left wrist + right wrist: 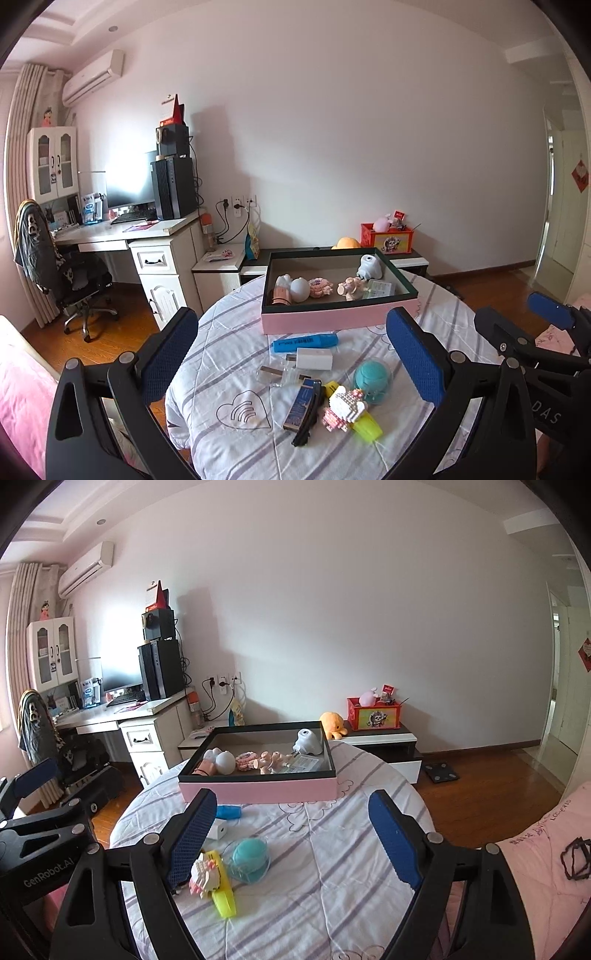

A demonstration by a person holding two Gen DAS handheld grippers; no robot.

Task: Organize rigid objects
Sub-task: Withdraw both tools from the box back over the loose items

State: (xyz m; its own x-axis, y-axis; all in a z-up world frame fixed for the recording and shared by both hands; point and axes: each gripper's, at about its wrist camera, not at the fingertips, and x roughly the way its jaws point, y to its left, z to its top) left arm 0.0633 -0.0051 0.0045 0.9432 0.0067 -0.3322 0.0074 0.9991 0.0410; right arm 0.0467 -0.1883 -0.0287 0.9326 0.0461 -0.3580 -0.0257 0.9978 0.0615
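Blue highlighter [305, 342] lies ahead between the open left claw [295, 354].

The pink-walled, dark-rimmed tray [258, 788] is fronted by small clutter at left, while bare striped cloth [332, 867] is left at right.

1. You see a white striped quilted cloth cover [229, 354], soft and matt.
2. The pink-sided box tray [332, 319] looks matt.
3. The blue highlighter pen [304, 341] looks like smooth plastic.
4. The brown wooden floor [491, 786] shines glossy.
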